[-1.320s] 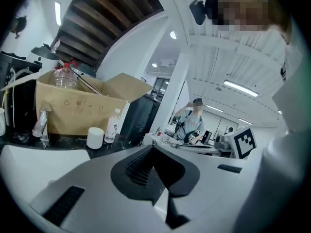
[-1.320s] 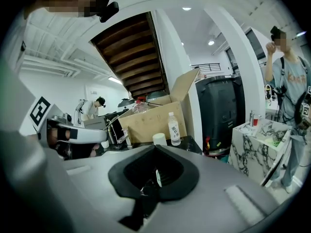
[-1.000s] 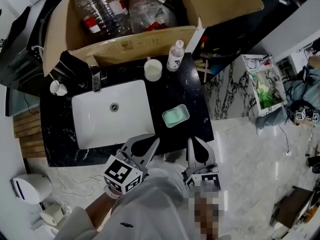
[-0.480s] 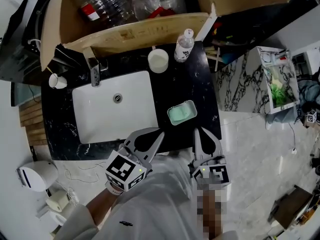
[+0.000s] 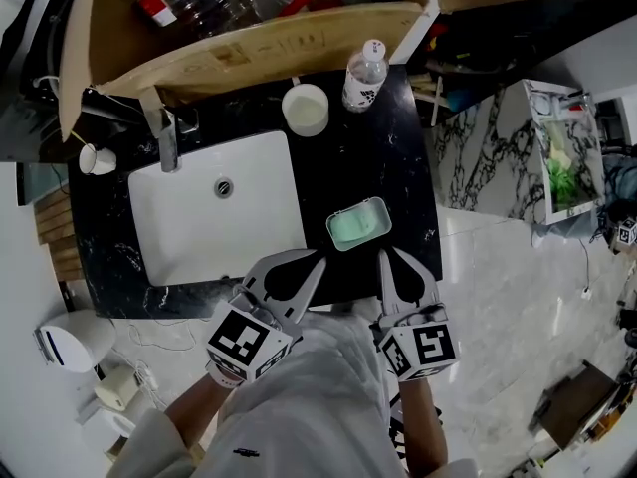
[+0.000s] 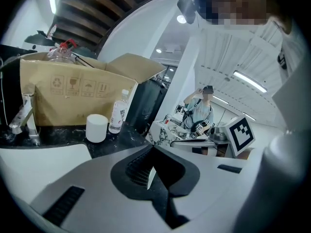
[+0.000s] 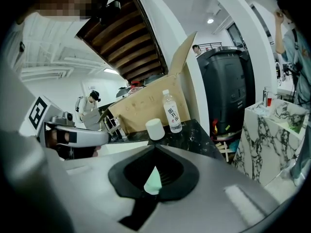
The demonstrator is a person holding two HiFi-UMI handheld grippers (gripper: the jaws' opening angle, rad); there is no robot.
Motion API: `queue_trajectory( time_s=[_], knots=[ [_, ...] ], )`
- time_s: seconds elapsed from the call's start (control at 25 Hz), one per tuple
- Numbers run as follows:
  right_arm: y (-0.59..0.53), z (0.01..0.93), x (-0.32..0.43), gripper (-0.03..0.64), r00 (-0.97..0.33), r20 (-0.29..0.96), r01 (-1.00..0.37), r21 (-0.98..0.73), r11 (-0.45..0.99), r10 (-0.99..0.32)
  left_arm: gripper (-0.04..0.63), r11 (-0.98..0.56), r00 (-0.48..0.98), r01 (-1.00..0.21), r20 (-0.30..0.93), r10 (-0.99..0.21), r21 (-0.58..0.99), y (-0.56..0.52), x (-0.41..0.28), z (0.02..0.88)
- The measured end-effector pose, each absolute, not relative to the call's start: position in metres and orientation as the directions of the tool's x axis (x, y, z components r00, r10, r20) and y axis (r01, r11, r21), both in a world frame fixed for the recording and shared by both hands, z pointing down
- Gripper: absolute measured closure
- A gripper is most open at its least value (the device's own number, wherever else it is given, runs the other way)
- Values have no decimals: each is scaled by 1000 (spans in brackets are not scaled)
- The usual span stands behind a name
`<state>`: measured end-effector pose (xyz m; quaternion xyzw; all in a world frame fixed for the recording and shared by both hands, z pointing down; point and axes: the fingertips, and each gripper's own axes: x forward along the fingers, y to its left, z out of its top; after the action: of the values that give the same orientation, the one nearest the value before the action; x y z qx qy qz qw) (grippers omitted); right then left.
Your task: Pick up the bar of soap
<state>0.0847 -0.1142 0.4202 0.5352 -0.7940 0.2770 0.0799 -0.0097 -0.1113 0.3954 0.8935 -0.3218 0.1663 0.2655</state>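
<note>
**A:** What's nearest?

**B:** The two handheld tools, side by side at the near edge of the black marble counter [image 5: 400, 167]. Each carries its square-marker cube. The left gripper [image 5: 313, 260] has its jaws pressed together with nothing between them. The right gripper [image 5: 390, 258] is likewise clenched and empty.

**A:** And the soap?

**B:** The pale green bar of soap [image 5: 351, 229] lies in a shallow translucent rectangular dish [image 5: 382, 208] on the counter. It sits just beyond the two sets of tips and roughly between them. Neither tool touches it.

**A:** What's next to it?

**B:** A white rectangular sink basin [image 5: 199, 239] is set into the counter on the soap's left. A chrome tap [image 5: 166, 143] stands at its far left corner.

**A:** Farther back?

**B:** A white cylindrical cup [image 5: 306, 110] and a clear plastic bottle with a white cap [image 5: 364, 76] stand upright near each other at the counter's rear edge. Behind them is an open brown cardboard box [image 5: 261, 52].
</note>
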Motion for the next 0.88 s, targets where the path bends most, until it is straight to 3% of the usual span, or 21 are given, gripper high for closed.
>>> queue_trajectory(
  time_s=[0.32, 0.6, 0.76, 0.88],
  knots=[
    [-120, 452, 87, 575, -456, 463, -876, -386, 290, -760, 589, -649, 726, -668, 508, -464, 364, -114, 0, 419],
    [-124, 482, 86, 494, -495, 511, -854, -434, 286, -703, 589, -626, 691, -697, 562, -455, 350, -118, 3, 446],
    [-126, 498, 80, 407, -518, 543, -843, -453, 290, -661, 589, -610, 683, -705, 580, -445, 362, -121, 3, 455],
    [-127, 509, 76, 390, -526, 561, -840, -461, 287, -639, 589, -611, 678, -706, 592, -436, 358, -121, 2, 464]
  ],
)
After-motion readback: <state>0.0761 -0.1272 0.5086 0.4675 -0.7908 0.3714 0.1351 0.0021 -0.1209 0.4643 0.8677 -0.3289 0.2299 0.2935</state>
